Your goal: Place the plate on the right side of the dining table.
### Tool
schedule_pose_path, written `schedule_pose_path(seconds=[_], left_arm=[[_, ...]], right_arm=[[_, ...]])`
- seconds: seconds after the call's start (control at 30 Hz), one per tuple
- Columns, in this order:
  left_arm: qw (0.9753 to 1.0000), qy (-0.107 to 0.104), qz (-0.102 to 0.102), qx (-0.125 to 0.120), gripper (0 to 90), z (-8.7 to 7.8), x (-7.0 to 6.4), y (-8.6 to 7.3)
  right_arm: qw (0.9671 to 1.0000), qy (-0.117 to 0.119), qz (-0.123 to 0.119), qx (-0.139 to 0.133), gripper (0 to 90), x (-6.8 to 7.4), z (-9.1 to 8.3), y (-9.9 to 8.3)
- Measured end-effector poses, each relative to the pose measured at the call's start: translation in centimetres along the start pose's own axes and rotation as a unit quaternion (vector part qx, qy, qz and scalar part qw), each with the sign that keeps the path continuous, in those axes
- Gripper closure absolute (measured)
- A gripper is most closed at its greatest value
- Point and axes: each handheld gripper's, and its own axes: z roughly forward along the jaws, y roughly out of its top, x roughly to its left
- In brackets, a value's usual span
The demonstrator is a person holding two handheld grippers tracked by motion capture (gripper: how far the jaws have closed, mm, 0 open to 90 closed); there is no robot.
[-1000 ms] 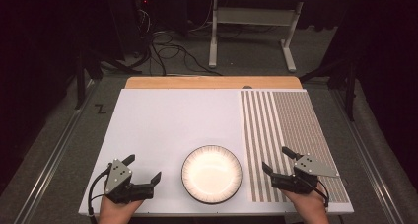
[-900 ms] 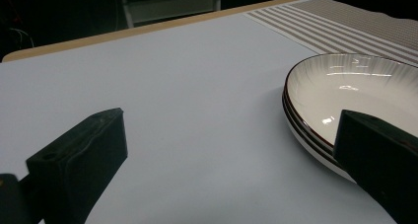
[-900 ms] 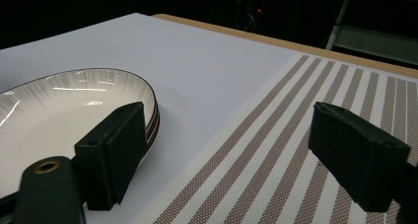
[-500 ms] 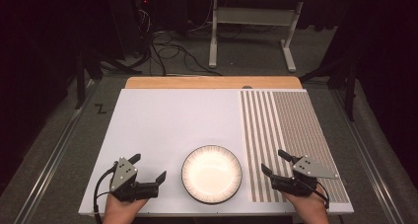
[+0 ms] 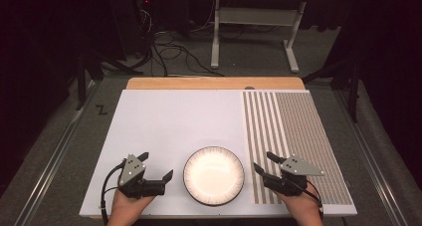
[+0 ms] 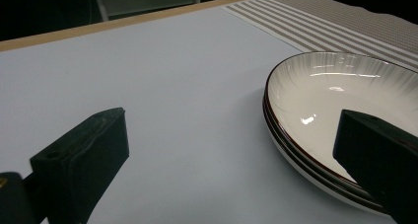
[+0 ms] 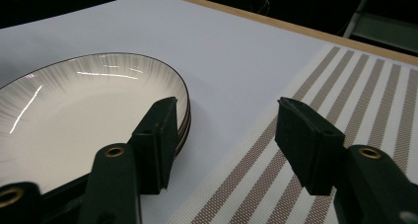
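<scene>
1 white table (image 5: 169, 121) w/ 1 striped mat (image 5: 293, 131) right of the plates (image 5: 214, 176); 2 plates stacked, near front edge, centre. 2 grippers flank the stack: left gripper (image 5: 158, 167) and right gripper (image 5: 263, 162), both released, jaws apart, nothing held, path unobstructed.

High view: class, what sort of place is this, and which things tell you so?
Probably a lab or recording workspace, not a home: a white table holding one plate, loose cables on grey carpet behind, and a metal desk frame in a dark room.
</scene>
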Motion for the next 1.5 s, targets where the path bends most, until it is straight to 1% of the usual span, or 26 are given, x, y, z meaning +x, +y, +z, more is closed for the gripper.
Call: schedule_pose_path(seconds=[0.07,0.1,0.17,0.3,0.37,0.43,0.47,0.5,0.53,0.57,0.6,0.63,0.67,0.7,0.73,0.77,0.8,0.87,0.97,1.03,1.1,1.13,1.2,1.4,1.43,1.5], left_arm=[[1.0000,0.000,-0.006,-0.005,1.2,0.1,0.1,0.1],[0.9999,-0.001,-0.010,-0.006,1.2,0.1,0.2,0.2],[0.9998,-0.004,-0.017,-0.011,1.2,0.3,0.3,0.3],[0.9999,-0.007,-0.009,-0.008,1.3,0.5,0.0,0.3],[0.9999,-0.007,-0.005,-0.006,1.5,0.5,-0.1,0.2],[0.9999,-0.007,-0.006,-0.008,2.0,0.4,-0.1,0.2],[0.9999,-0.007,-0.005,-0.009,2.2,0.3,-0.2,0.2],[0.9999,-0.007,-0.004,-0.009,2.2,0.3,-0.2,0.3],[0.9999,-0.008,-0.005,-0.011,2.2,0.2,-0.4,0.3],[0.9999,-0.008,-0.005,-0.011,2.2,0.2,-0.4,0.3],[0.9999,-0.011,-0.003,-0.010,2.2,0.1,-0.5,0.4],[0.9997,-0.020,-0.008,-0.011,2.1,0.0,-0.6,0.4],[0.9996,-0.023,-0.010,-0.015,2.1,-0.1,-0.8,0.5],[0.9996,-0.023,-0.010,-0.015,2.4,-0.1,-0.8,0.5],[0.9996,-0.021,-0.004,-0.017,2.9,-0.1,-1.0,0.6],[0.9996,-0.022,-0.002,-0.019,3.2,0.0,-1.1,0.6],[0.9996,-0.023,0.000,-0.018,4.2,0.1,-1.2,0.7],[0.9996,-0.024,0.005,-0.016,5.9,0.2,-1.4,0.7],[0.9995,-0.027,0.006,-0.015,6.2,0.4,-1.5,0.7],[0.9995,-0.029,0.007,-0.012,6.2,0.6,-1.6,0.7],[0.9995,-0.031,0.008,-0.005,6.3,0.8,-1.7,0.6],[0.9995,-0.030,0.008,-0.003,6.4,0.8,-1.8,0.6],[0.9996,-0.028,0.009,-0.004,6.8,0.8,-1.9,0.6],[0.9996,-0.022,0.014,-0.009,6.8,0.8,-2.1,0.3],[0.9996,-0.022,0.013,-0.009,6.8,0.9,-2.1,0.3],[0.9997,-0.021,0.010,-0.008,6.7,1.0,-2.1,0.2]], right_arm=[[1.0000,0.002,0.000,0.006,43.2,0.2,0.5,0.2],[1.0000,0.001,0.004,0.007,43.5,0.4,0.7,0.3],[0.9999,0.008,0.008,0.009,44.5,0.6,1.2,0.4],[0.9998,0.010,0.002,0.017,47.8,1.1,2.1,0.5],[0.9998,0.012,0.006,0.015,48.3,1.2,2.2,0.4],[0.9998,0.011,0.008,0.015,48.4,1.2,2.1,0.4],[0.9997,0.017,0.012,0.016,50.5,1.3,2.1,0.1],[0.9997,0.016,0.008,0.018,51.0,1.5,2.0,0.0],[0.9997,0.015,-0.002,0.020,52.3,1.5,2.0,0.0],[0.9997,0.015,-0.002,0.020,52.3,1.5,2.0,0.0],[0.9997,0.013,-0.002,0.021,54.0,1.7,1.8,-0.2],[0.9997,0.011,-0.005,0.020,57.0,1.9,1.5,-0.4],[0.9998,0.008,-0.004,0.020,60.0,1.9,1.4,-0.4],[0.9998,0.008,-0.004,0.020,60.0,1.9,1.4,-0.4],[0.9998,0.010,0.000,0.017,65.9,1.9,1.2,-0.6],[0.9998,0.011,-0.001,0.017,67.2,1.8,1.2,-0.6],[0.9997,0.012,0.006,0.020,69.4,1.8,1.1,-0.7],[0.9996,0.017,0.010,0.022,74.1,1.7,1.2,-0.9],[0.9993,0.020,0.016,0.029,80.2,1.6,1.2,-1.0],[0.9992,0.021,0.015,0.030,83.8,1.6,1.1,-1.0],[0.9990,0.025,0.018,0.034,90.0,1.5,1.1,-1.1],[0.9988,0.029,0.021,0.034,90.0,1.6,1.1,-1.1],[0.9987,0.030,0.019,0.037,90.0,1.6,1.0,-1.1],[0.9980,0.035,0.018,0.049,90.0,1.9,1.3,-1.3],[0.9978,0.039,0.017,0.051,90.0,1.9,1.4,-1.3],[0.9975,0.046,0.008,0.053,90.0,2.1,1.6,-1.3]])
